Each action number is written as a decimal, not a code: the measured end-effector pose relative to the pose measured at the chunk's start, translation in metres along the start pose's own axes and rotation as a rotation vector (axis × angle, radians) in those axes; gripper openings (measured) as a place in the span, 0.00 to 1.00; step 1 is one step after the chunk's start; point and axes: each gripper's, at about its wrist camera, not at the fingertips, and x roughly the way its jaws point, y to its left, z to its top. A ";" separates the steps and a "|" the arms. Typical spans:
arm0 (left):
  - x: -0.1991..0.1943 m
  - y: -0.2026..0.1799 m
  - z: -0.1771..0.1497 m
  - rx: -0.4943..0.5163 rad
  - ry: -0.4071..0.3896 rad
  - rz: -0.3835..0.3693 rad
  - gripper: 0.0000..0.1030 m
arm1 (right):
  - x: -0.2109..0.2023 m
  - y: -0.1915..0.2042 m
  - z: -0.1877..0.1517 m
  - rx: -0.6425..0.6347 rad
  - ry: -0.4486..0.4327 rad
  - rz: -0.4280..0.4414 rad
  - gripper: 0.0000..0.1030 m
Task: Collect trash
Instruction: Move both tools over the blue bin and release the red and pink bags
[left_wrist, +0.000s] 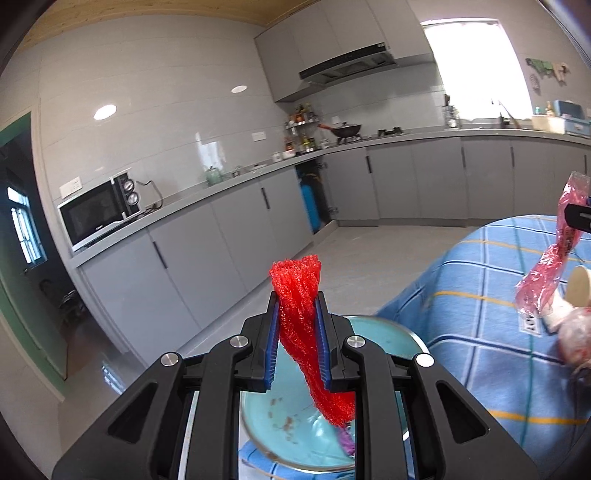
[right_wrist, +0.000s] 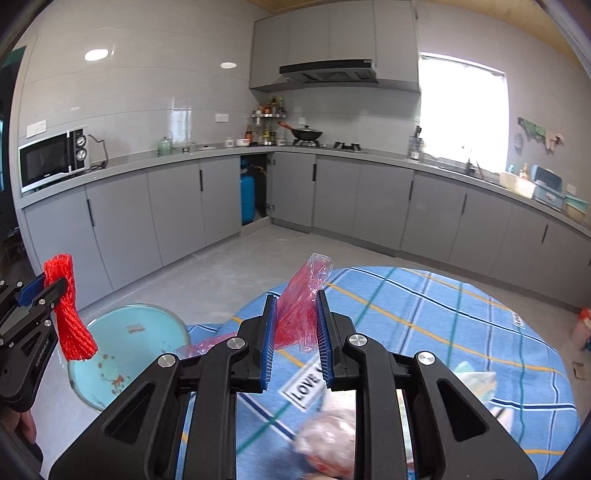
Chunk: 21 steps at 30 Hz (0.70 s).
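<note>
Left wrist view: the left gripper (left_wrist: 296, 325) is pinching a red foam net (left_wrist: 301, 317) above a light blue plate (left_wrist: 384, 339) (stained) on the worktop's blue plaid cloth (left_wrist: 480, 295).

Right wrist view: the right gripper (right_wrist: 295, 325) is pinching a crumpled red plastic wrapper (right_wrist: 299, 314) above the cloth.
</note>
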 end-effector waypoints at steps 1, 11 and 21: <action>0.002 0.004 -0.001 -0.002 0.005 0.009 0.18 | 0.001 0.005 0.000 -0.004 0.000 0.008 0.21; 0.016 0.028 -0.009 0.007 0.041 0.085 0.18 | 0.020 0.043 0.006 -0.043 0.008 0.088 0.21; 0.032 0.043 -0.017 -0.010 0.078 0.099 0.18 | 0.040 0.079 0.003 -0.082 0.030 0.144 0.21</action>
